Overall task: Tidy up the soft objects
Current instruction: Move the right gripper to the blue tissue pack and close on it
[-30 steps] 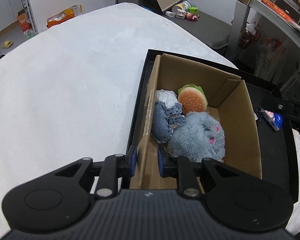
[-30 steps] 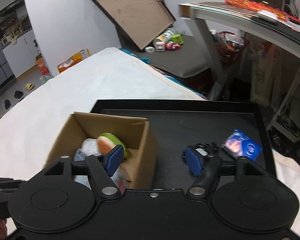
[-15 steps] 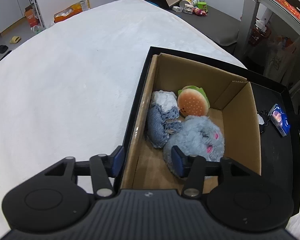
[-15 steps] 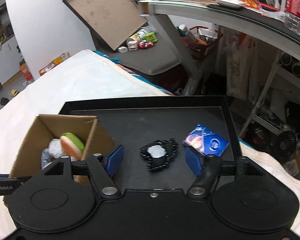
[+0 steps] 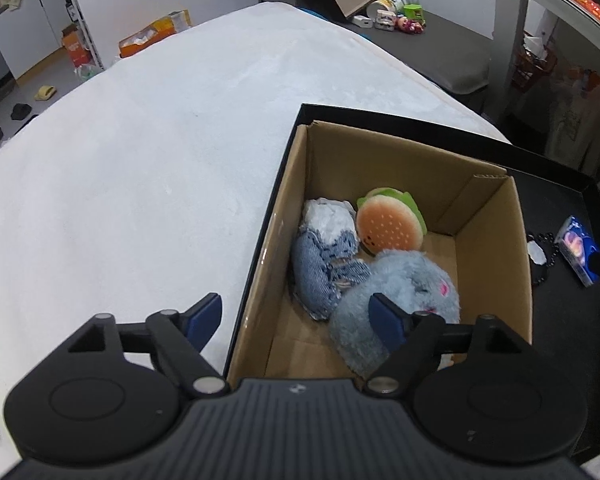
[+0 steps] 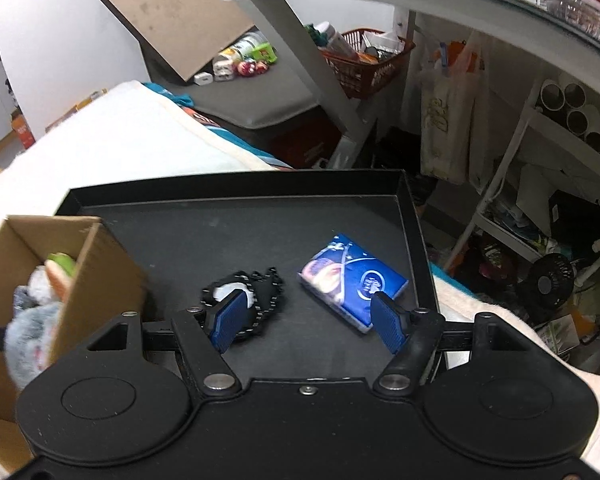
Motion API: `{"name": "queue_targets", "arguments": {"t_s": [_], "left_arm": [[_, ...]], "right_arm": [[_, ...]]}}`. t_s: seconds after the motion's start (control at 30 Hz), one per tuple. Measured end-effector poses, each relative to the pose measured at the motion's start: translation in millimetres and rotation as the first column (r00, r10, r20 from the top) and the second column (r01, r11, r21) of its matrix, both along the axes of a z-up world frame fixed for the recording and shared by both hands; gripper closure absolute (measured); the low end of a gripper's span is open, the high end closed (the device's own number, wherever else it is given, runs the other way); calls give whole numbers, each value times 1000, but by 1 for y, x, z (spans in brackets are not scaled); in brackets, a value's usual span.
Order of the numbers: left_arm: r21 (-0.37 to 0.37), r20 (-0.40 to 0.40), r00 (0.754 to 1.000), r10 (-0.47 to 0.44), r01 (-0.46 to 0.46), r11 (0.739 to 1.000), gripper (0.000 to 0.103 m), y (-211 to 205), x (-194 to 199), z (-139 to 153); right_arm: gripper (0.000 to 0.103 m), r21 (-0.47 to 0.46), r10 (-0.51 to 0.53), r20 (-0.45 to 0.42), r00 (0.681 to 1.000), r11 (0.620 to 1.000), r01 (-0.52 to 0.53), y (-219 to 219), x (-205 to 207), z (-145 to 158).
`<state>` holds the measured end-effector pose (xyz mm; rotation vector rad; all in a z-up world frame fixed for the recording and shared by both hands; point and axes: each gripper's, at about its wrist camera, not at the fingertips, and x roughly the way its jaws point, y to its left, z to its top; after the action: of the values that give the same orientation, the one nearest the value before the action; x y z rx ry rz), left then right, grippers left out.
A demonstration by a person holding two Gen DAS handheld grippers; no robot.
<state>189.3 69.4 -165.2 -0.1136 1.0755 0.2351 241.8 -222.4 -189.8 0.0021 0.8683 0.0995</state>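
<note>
We are between placements: our left claw [image 5: 296, 318] hangs wide and empty astride the near wall of the cardboard box [image 5: 488, 216], our right claw [image 6: 306, 318] wide and empty over the black tray [image 6: 236, 192]. Three soft toys lie ahead of the left claw in the box: one burger plush [image 5: 390, 222], one denim plush [image 5: 324, 264], one grey fluffy plush [image 5: 396, 304]. Ahead of the right claw, one tissue pack [image 6: 352, 282] and one black beaded item [image 6: 246, 296] remain. Next, we judge, the right claw closes on the tissue pack.

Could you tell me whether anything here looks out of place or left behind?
Yes, two things lie loose on the black tray, outside the cardboard box that holds the plush toys: a blue tissue pack and a black beaded item. Nothing looks spilled or damaged.
</note>
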Motion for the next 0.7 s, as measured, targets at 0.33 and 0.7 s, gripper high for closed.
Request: {"name": "queue_targets", "arguments": {"t_s": [0.33,0.7], "left_arm": [[21,-1,1000,28,-28,999,23,-2,13,-2],[26,-11,999,32,-31,999,23,-5,22,-7]], "right_arm": [[35,-67,26,-21,999,997,-28,-8,22,-25],[35,-122,72,-22,997,990,-74,-6,37,-41]]}}
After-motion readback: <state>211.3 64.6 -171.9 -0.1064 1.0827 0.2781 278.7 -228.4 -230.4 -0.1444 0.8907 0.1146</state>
